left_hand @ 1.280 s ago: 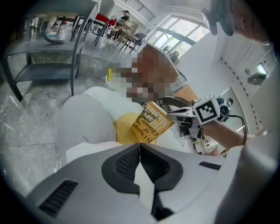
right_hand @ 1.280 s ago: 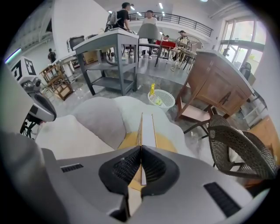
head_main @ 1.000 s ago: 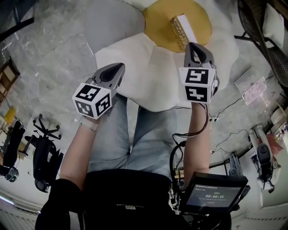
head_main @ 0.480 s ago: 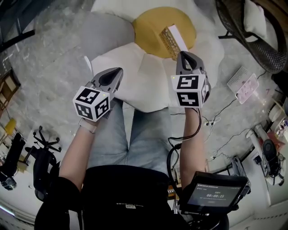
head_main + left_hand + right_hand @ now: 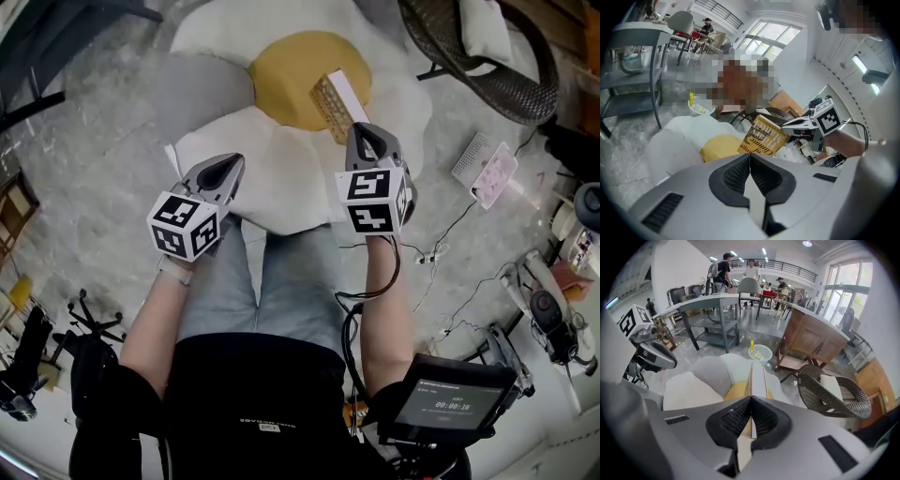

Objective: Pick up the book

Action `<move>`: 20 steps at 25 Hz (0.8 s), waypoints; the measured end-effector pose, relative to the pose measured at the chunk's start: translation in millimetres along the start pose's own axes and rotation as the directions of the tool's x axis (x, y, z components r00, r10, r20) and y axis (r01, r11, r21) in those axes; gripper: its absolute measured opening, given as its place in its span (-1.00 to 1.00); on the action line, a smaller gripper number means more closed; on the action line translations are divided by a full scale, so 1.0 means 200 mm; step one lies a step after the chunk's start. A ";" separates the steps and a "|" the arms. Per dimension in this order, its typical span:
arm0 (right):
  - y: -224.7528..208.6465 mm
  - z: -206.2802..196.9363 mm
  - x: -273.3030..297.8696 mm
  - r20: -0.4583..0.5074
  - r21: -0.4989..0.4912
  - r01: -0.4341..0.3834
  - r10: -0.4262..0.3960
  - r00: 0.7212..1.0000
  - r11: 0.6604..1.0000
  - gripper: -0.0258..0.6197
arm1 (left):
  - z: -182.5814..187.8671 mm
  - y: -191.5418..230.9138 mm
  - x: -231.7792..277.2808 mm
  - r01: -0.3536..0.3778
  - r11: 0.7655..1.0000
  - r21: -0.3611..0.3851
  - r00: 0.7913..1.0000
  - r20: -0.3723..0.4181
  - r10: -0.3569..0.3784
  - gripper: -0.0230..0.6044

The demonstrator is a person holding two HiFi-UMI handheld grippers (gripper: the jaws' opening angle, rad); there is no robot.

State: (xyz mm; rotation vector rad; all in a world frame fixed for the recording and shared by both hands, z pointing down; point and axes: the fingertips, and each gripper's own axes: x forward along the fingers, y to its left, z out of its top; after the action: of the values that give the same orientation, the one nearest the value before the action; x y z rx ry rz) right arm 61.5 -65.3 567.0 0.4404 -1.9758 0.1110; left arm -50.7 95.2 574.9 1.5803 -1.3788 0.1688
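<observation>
Right tongs (image 5: 751, 401) pinch only one edge of the tan patterned paperback book (image 5: 757, 376), left tongs (image 5: 750, 157) clenched empty, so the book may pivot and slip free.

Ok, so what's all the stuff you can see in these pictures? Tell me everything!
flower cushion: one, white and grey petals, yellow middle, on the floor
book: one, yellow-brown, held over the cushion's yellow middle
wicker chair: one, dark with a white pad, right of the cushion
bin: one, white mesh, on the floor beyond the cushion
table: one, grey, far side of the room
wheeled base: one, black, on the floor at the left
screen: one, black, at the person's waist
people: several, far back near the table
right hand-held gripper: one, grey, shut on the book
left hand-held gripper: one, grey, shut, empty, left of the book
person's arms: two, bare, one behind each hand-held gripper
</observation>
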 end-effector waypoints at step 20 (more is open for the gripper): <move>-0.13 0.16 -0.69 0.047 0.101 0.064 -0.069 0.996 0.993 -0.84 | 0.35 -0.49 -0.24 0.100 0.980 0.173 0.995 -0.016 -0.099 -0.88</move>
State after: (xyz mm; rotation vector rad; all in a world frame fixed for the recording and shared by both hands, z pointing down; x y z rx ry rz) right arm 95.4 -62.4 426.2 0.5786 -2.0086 0.1574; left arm -21.0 63.7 452.5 1.7872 -1.3047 0.2393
